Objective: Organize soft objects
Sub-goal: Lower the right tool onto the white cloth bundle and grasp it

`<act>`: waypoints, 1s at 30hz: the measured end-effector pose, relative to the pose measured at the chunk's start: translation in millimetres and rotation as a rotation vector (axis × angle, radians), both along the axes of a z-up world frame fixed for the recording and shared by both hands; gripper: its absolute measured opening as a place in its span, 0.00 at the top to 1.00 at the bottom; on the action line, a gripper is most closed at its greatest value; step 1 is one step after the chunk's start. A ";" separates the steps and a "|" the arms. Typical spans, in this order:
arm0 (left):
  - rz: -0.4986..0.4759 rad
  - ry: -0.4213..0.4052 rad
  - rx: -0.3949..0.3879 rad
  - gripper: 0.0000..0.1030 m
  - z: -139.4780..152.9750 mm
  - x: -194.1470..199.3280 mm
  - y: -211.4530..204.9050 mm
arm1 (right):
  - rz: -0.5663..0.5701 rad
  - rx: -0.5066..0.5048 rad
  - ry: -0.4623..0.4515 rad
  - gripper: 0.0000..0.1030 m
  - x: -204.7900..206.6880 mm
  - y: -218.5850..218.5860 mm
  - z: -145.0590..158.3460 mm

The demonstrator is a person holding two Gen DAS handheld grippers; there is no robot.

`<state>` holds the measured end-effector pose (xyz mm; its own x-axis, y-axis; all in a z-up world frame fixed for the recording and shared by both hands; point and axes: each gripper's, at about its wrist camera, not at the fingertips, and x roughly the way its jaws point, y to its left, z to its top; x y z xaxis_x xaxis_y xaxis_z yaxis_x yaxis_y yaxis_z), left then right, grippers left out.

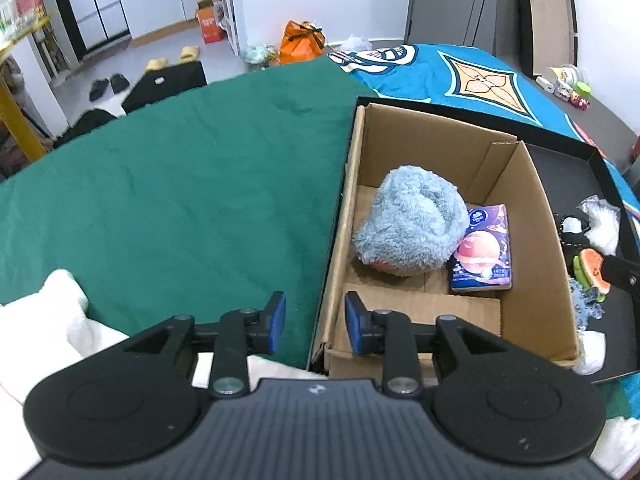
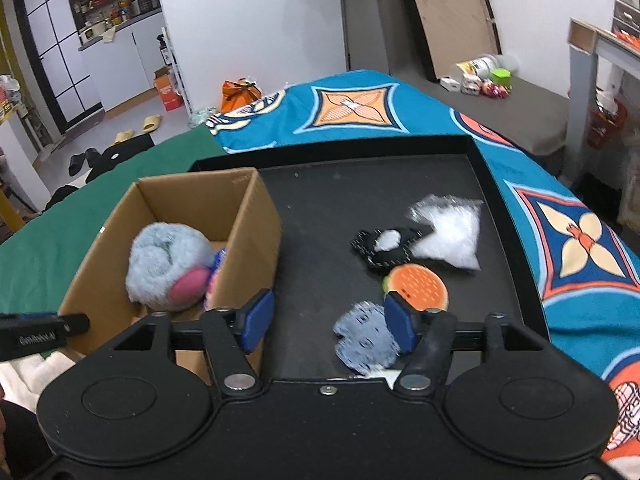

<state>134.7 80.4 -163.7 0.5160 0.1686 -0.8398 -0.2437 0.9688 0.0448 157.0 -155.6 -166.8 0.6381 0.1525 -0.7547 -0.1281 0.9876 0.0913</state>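
My right gripper [image 2: 329,322] hangs half open and empty over the tray [image 2: 320,200], where the flat burger patch [image 2: 420,288] lies: light, limp, best pinched at its edge. Left gripper [image 1: 316,322] stands narrow, empty.

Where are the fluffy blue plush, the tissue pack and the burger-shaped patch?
fluffy blue plush [image 1: 412,220], left wrist view, middle of its furry top.
tissue pack [image 1: 482,252], left wrist view, on the printed planet.
burger-shaped patch [image 2: 418,286], right wrist view, centre of the orange bun.
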 end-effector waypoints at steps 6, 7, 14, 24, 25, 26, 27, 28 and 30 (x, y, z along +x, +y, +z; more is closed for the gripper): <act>-0.029 -0.006 0.085 0.49 2.5 -1.6 -12.2 | -0.026 0.011 0.025 0.28 -5.8 -18.1 -11.6; -0.031 -0.003 0.094 0.47 2.2 -1.2 -13.4 | -0.030 0.011 0.029 0.28 -6.8 -20.5 -13.9; -0.030 0.010 0.140 0.37 1.5 0.0 -19.5 | -0.042 0.032 0.069 0.28 -13.9 -41.1 -31.5; -0.046 0.036 0.220 0.35 -1.9 3.7 -32.1 | -0.080 0.085 0.140 0.28 -10.5 -58.9 -52.2; -0.047 0.038 0.228 0.34 -2.1 4.3 -33.2 | -0.081 0.091 0.151 0.28 -9.9 -58.9 -54.7; -0.048 0.040 0.235 0.35 -2.0 5.1 -34.5 | -0.079 0.100 0.161 0.28 -9.8 -58.9 -57.3; -0.047 0.038 0.241 0.34 -1.8 5.5 -35.3 | -0.076 0.105 0.168 0.28 -9.9 -58.4 -59.5; -0.046 0.034 0.245 0.34 -1.5 5.8 -36.1 | -0.071 0.109 0.177 0.28 -9.8 -57.3 -62.1; -0.045 0.028 0.253 0.34 -0.6 6.6 -37.6 | -0.063 0.109 0.187 0.28 -9.2 -55.2 -66.5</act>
